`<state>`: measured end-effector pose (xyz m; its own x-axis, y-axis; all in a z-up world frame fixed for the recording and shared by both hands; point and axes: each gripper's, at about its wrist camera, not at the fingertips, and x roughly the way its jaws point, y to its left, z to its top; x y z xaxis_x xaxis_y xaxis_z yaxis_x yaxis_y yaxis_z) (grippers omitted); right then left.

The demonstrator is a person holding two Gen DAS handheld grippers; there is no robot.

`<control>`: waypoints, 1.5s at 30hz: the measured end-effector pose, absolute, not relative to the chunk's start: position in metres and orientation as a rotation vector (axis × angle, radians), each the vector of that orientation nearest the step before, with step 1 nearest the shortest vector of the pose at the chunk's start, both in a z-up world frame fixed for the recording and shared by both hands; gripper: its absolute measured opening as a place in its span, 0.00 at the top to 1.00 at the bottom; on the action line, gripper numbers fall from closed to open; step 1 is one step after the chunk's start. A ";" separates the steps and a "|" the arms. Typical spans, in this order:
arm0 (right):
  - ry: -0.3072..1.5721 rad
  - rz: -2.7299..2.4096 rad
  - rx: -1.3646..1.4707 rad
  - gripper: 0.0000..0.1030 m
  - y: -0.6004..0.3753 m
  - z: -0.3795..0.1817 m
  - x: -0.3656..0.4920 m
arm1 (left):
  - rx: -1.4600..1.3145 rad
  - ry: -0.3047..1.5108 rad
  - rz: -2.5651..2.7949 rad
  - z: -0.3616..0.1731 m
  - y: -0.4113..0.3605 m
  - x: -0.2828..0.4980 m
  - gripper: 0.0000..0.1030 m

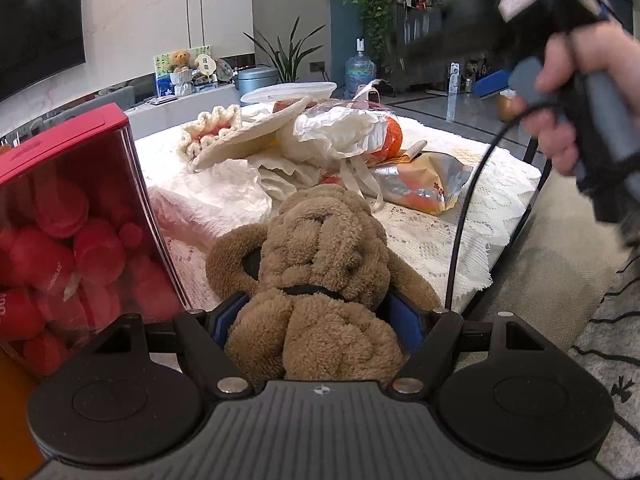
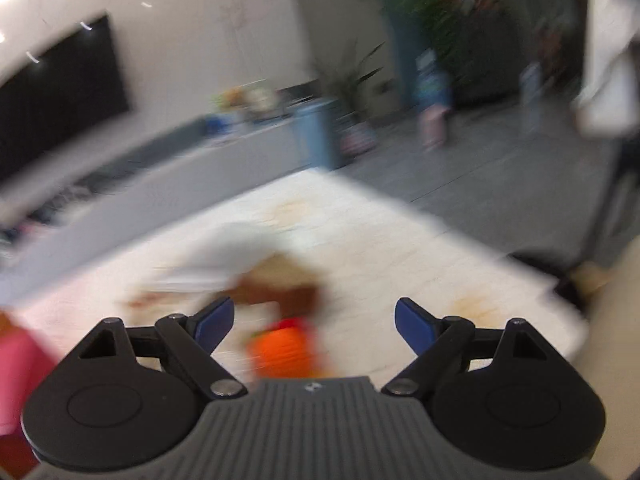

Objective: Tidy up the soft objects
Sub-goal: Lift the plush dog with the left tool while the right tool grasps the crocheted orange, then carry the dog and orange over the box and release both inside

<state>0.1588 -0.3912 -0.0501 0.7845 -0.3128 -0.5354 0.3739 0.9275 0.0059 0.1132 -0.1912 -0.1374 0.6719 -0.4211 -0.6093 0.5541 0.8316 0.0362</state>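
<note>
Left wrist view, my left tongs (image 1: 318, 312): closed around the brown plush dog (image 1: 320, 264), the blue pads pressed into its pile at about the collar, so the toy is squeezed between them and its head points away from me.

Left wrist view, where the plush sits: over the near edge of the tabletop (image 1: 440, 232) with its white lace cloth; I cannot tell whether its belly is touching the cloth or hanging just above it.

Left wrist view, neighbours: a red-lidded clear bin (image 1: 76, 216) packed with red soft balls stands just to the left; behind the toy lie crumpled white plastic bags (image 1: 340, 132), a crocheted cream piece (image 1: 212, 128) and a foil snack packet (image 1: 424, 184).

Left wrist view, my other hand: my right hand (image 1: 576, 96) holds its tool up high at the right, blurred, with its black cable drooping toward the tabletop edge.

Right wrist view, my right tongs (image 2: 314, 320): spread wide, nothing between the blue pads.

Right wrist view, below them: very smeared; something orange (image 2: 284, 348) and a brown patch on the pale tabletop, which I cannot name.

Step in hand, my judgement: carry the plush to wherever the soft things are gathered.

Doing it well: keep the squeeze firm but on the body, lift clear of the lace so it does not snag, and steer wide of the hanging cable.
</note>
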 end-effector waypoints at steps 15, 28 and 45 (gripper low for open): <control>0.664 -0.197 -0.127 0.25 -0.344 -0.089 0.197 | 0.202 0.621 -0.567 -0.137 -0.188 0.113 0.14; 0.639 -0.149 -0.245 0.58 -0.329 -0.094 0.193 | 0.202 0.640 -0.534 -0.134 -0.192 0.113 0.17; 0.510 -0.211 -0.022 0.59 -0.359 -0.060 0.173 | 0.458 0.405 -0.413 -0.102 -0.222 0.067 0.39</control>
